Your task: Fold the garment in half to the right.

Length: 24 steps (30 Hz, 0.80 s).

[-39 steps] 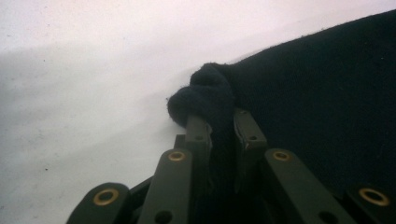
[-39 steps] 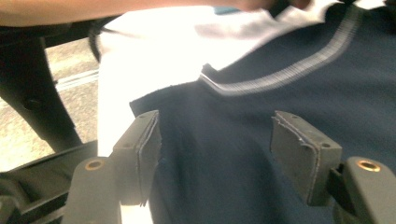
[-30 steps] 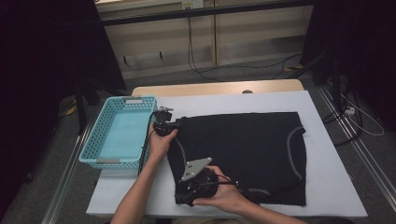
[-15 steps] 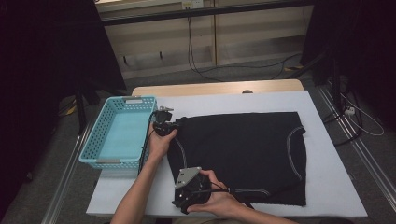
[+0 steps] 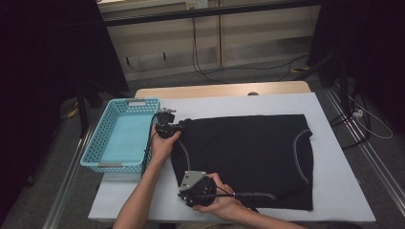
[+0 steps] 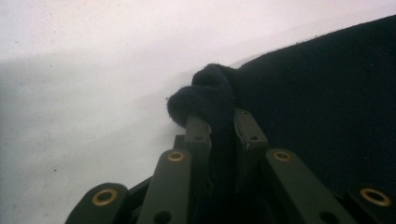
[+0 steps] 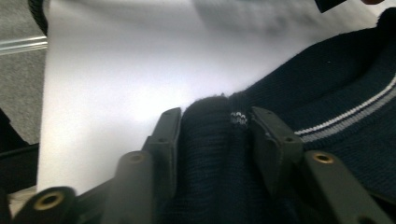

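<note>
Dark navy knitted garment (image 5: 248,157) spread flat across a white worktop (image 5: 344,191), reaching from beside the basket towards the right edge, pale stripes curving near its right side. Left tongs (image 5: 168,130) at the garment's far left corner, clenched on a bunched fold of the fabric; in the left gripper view (image 6: 219,135), dark cloth pinched tight between the two black jaws, a rolled lump of it poking out past the tips. Right tongs (image 5: 191,191) at the garment's near left corner, close to the front edge of the worktop, jaws just closing; in the right gripper view (image 7: 215,135), a thick ribbed hem between the jaws, both pads against the cloth, a white-and-grey stripe running off to the right. Turquoise plastic basket (image 5: 102,148) on the worktop's left side, just beside the left hand (image 5: 162,145).
</note>
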Each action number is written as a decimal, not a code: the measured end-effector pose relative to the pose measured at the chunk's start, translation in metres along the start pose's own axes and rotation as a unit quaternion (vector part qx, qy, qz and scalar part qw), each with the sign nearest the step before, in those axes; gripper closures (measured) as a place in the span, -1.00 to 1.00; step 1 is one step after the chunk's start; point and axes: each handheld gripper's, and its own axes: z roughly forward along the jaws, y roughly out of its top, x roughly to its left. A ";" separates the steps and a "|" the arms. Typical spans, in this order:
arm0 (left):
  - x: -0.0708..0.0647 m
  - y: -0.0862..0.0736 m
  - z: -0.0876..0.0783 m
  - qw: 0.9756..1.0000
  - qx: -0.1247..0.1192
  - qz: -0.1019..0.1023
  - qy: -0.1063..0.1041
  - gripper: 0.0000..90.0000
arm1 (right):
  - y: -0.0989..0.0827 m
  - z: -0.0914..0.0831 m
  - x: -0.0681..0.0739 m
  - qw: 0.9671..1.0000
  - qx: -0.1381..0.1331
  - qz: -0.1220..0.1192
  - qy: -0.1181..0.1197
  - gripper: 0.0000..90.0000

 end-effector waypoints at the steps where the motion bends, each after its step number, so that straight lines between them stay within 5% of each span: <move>1: 0.000 0.000 0.000 1.000 -0.003 -0.002 -0.001 0.75 | 0.001 0.000 0.000 1.000 0.002 -0.002 -0.006 0.35; 9: 0.000 0.003 -0.003 1.000 -0.013 -0.010 -0.009 0.76 | 0.004 -0.002 -0.006 1.000 0.008 0.022 -0.005 0.64; 24: -0.003 0.013 -0.015 0.999 -0.032 -0.017 -0.027 0.77 | 0.007 -0.019 -0.015 0.998 -0.028 0.050 0.012 0.67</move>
